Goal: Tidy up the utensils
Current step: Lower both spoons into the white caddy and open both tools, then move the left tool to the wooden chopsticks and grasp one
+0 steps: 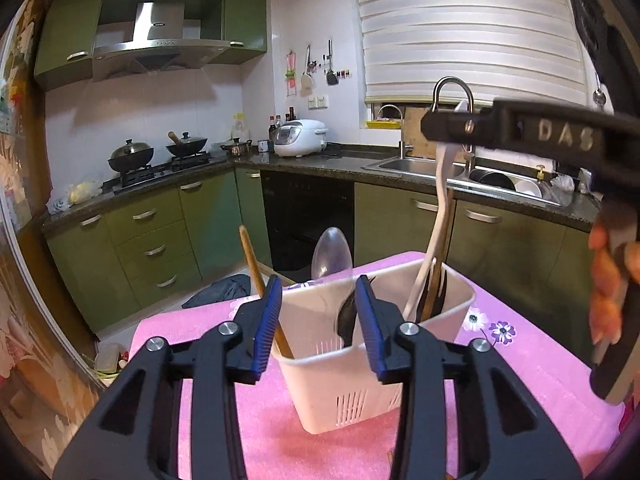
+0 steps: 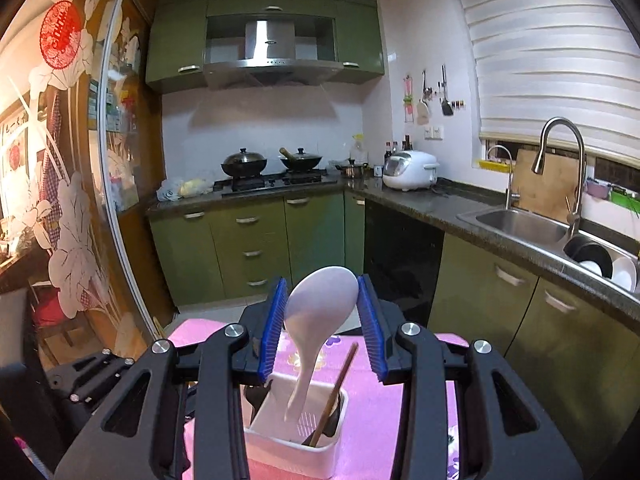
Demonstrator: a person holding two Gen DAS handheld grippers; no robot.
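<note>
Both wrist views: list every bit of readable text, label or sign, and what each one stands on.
"DAS", raised letters on the black body of the right tongs, seen from the left wrist.
Range hood badge: too small to read.
Rice cooker panel: too small to read.
Red round paper-cut on the glass door: pattern unreadable.
</note>
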